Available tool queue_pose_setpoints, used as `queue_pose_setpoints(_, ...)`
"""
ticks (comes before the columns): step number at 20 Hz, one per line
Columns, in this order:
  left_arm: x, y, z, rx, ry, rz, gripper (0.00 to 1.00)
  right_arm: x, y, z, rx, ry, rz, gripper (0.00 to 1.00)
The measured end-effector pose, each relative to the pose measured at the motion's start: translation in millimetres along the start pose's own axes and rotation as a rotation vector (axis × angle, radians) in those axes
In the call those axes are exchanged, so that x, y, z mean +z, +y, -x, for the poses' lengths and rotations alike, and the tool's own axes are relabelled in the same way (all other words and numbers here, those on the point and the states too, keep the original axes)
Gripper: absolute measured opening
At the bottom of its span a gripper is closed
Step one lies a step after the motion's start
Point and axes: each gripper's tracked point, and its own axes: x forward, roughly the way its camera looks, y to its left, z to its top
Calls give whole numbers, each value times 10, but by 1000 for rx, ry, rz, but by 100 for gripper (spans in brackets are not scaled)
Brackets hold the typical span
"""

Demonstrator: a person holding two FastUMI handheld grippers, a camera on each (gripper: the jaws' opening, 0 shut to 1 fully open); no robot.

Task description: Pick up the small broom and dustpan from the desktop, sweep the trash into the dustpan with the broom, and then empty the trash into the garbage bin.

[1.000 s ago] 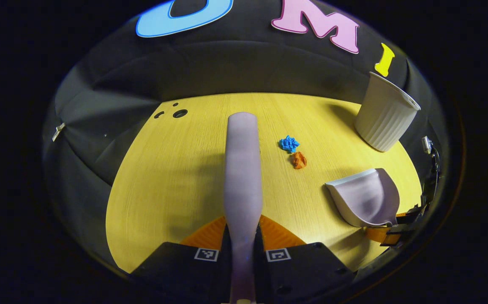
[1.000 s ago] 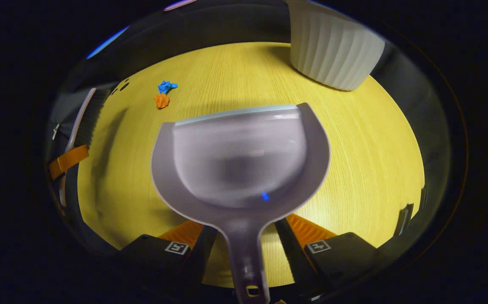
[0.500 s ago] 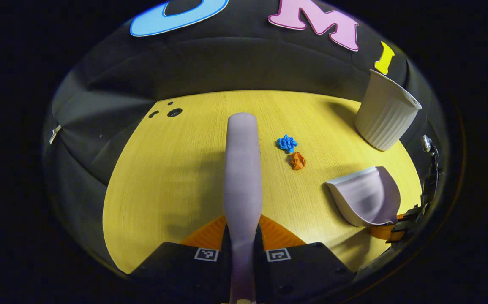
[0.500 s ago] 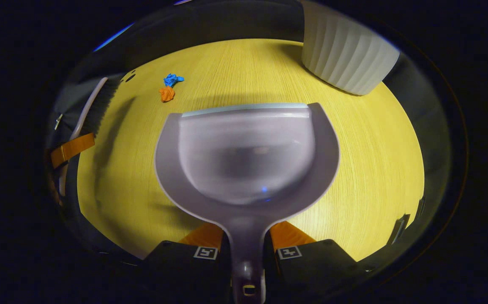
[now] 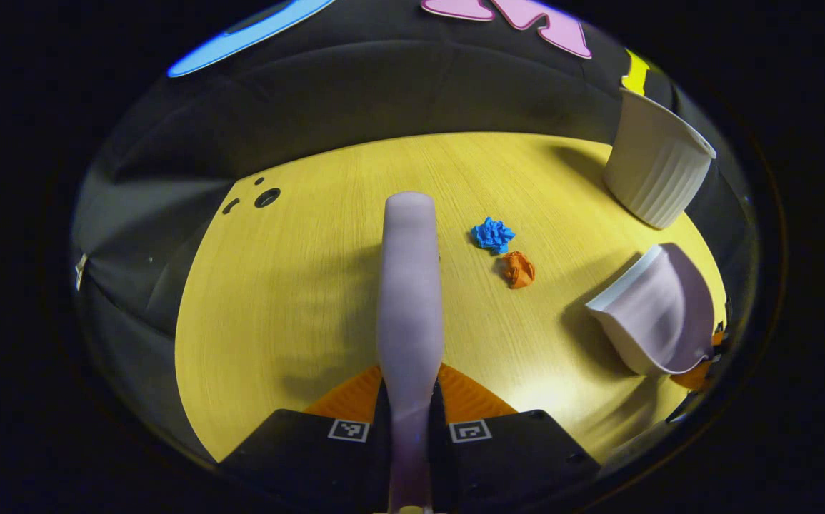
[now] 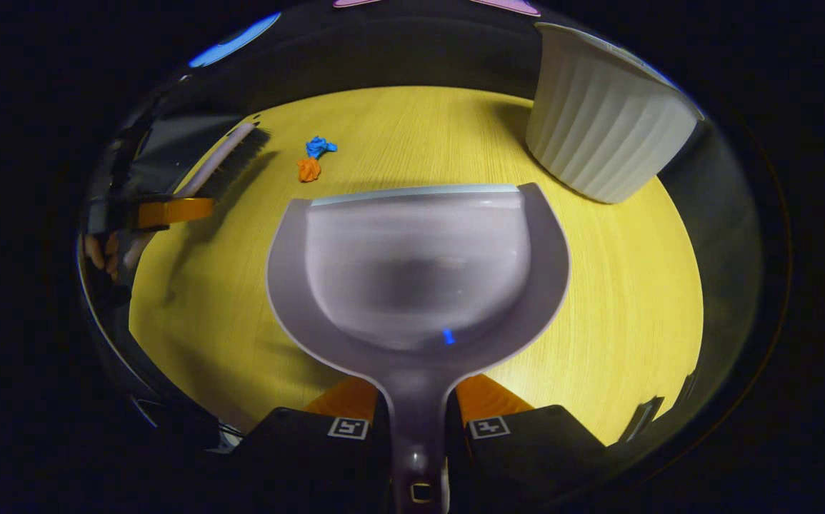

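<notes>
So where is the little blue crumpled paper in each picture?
Left gripper view: the blue paper lies just right of the middle, beside the broom, with the orange paper next to it.
Right gripper view: the blue paper lies in the upper left, beyond the dustpan lip, the orange paper beside it.
Shared landmark: the white ribbed bin, at the upper right in both.

The left gripper view is looking forward and down along the broom (image 5: 409, 285) over the yellow desktop (image 5: 291, 285), from close above it. The right gripper view is looking down along the dustpan (image 6: 418, 271), equally near. Both are sharing the blue scrap (image 5: 493, 235), orange scrap (image 5: 519, 269) and white bin (image 5: 655, 171), at one to two o'clock and eleven to one o'clock respectively.
</notes>
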Motion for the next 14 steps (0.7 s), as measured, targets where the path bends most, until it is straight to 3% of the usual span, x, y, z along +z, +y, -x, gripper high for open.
queue_pose_setpoints(4,203,64,-237,-1,40,-84,26,-19,-96,88,14,-9,51,36)
queue_pose_setpoints(10,499,-35,-519,-12,75,-295,29,-115,-242,57,22,15,142,36)
queue_pose_setpoints(13,623,-178,-612,-38,57,-374,24,-174,-270,23,45,28,175,36)
queue_pose_setpoints(14,649,-230,-621,-47,57,-398,30,-186,-265,27,59,34,185,36)
